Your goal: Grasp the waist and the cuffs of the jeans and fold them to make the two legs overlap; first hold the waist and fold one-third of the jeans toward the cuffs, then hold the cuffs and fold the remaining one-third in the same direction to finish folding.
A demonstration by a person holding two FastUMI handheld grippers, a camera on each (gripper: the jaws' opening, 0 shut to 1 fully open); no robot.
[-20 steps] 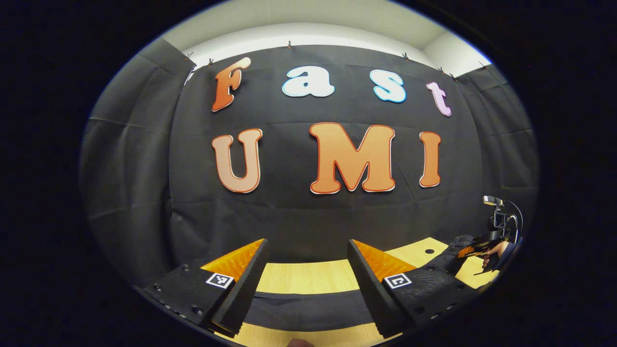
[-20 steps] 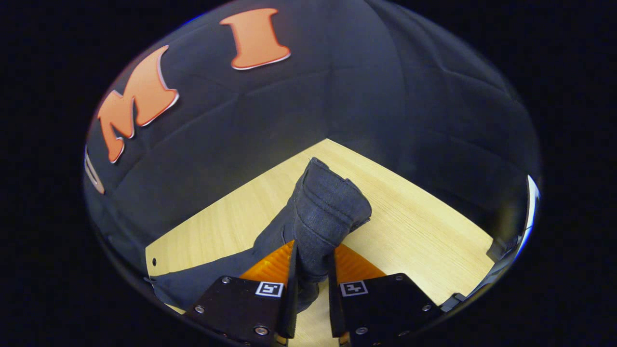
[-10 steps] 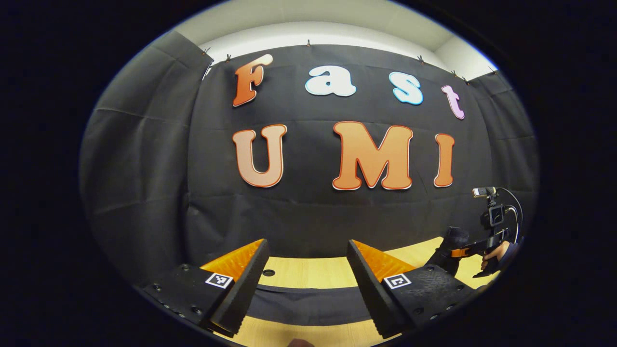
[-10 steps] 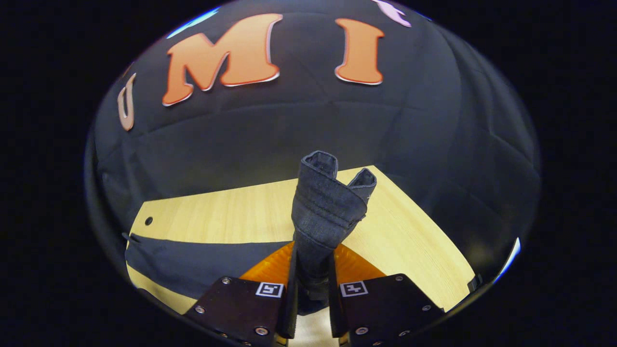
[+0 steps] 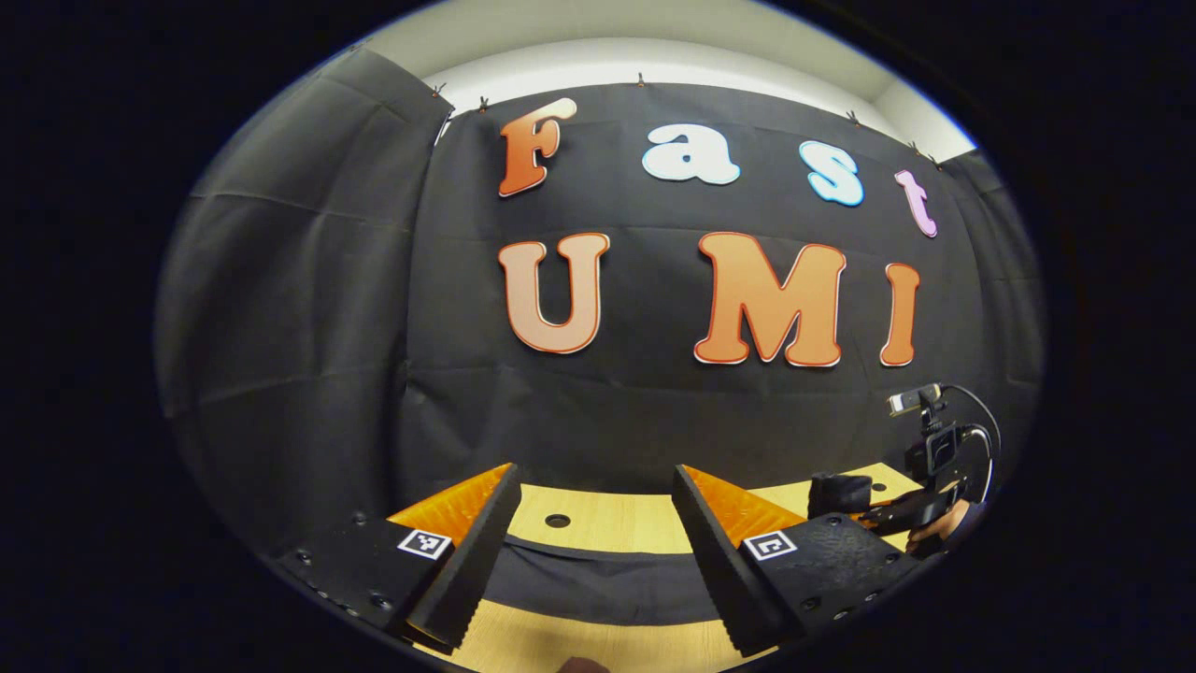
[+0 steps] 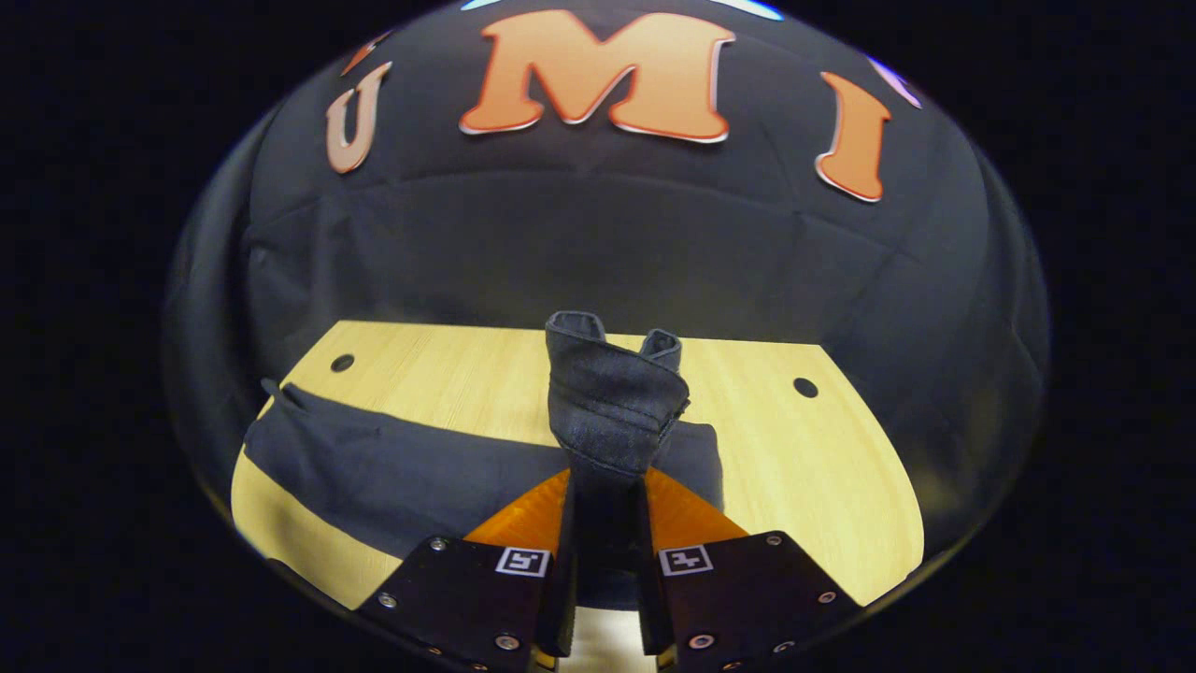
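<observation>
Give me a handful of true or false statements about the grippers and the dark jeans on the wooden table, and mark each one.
1. The right gripper is shut on the cuffs of the dark denim jeans. True.
2. The left gripper is clamped on the jeans' waist. False: its jaws stand wide apart, with dark fabric lying flat between them and nothing gripped.
3. The cuffs stand up above the right gripper's fingers. True.
4. The jeans hang off the light wooden table onto the floor. False: the rest of the jeans lies flat on the tabletop.
5. The tabletop has round holes in it. True.
</observation>
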